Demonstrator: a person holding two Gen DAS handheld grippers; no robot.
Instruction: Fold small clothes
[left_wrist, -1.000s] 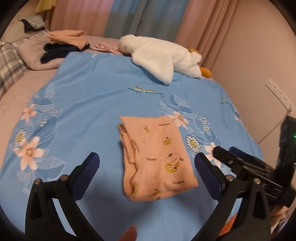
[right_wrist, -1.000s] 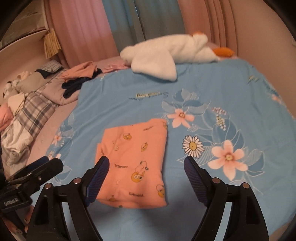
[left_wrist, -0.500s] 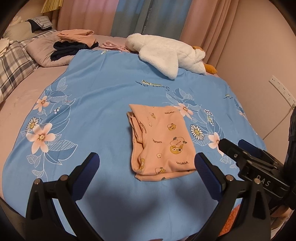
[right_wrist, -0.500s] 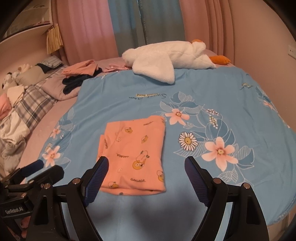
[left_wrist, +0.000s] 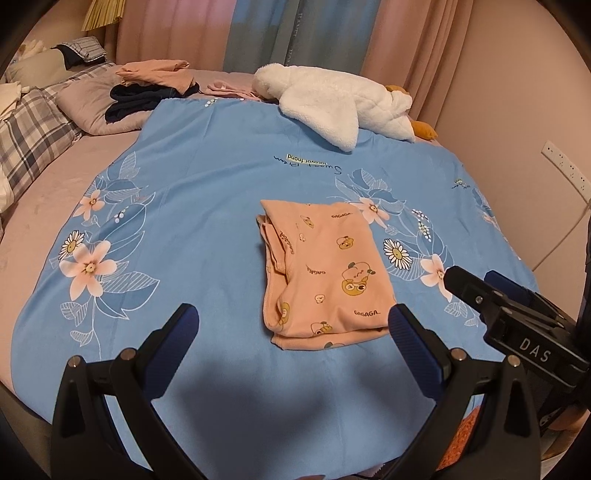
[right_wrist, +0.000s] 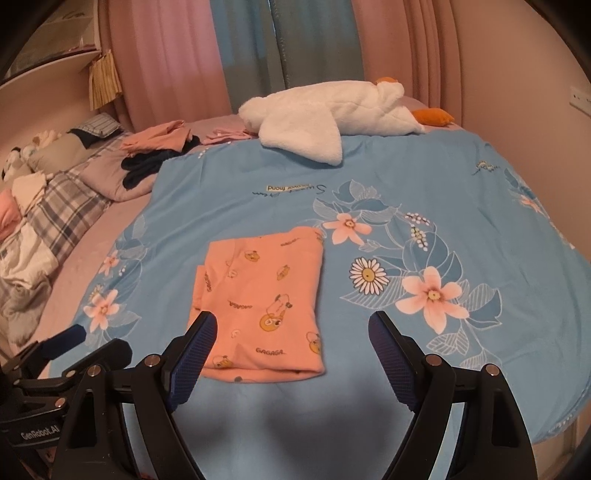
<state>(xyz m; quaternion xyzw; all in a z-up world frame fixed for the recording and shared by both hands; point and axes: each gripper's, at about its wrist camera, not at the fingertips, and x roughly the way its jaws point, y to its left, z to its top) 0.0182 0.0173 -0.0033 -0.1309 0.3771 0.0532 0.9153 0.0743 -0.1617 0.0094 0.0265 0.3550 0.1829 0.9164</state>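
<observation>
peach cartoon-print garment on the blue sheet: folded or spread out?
Folded. The peach garment lies as a compact rectangle on the blue sheet, with stacked layer edges showing along its left side. Neither gripper touches it.

A bed (left_wrist: 55, 206) with a pinkish sheet is carrying a blue floral blanket (left_wrist: 207, 206), spread flat across most of it. A folded peach garment (left_wrist: 325, 273) printed with cartoon animals is lying near the middle of the blanket, while a white plush goose (left_wrist: 332, 99) is resting on its far edge. Plaid bedding (left_wrist: 26, 140), a pillow (left_wrist: 88, 103) and a pile of peach and dark clothes (left_wrist: 147, 88) are sitting along the bed's far left side.
</observation>
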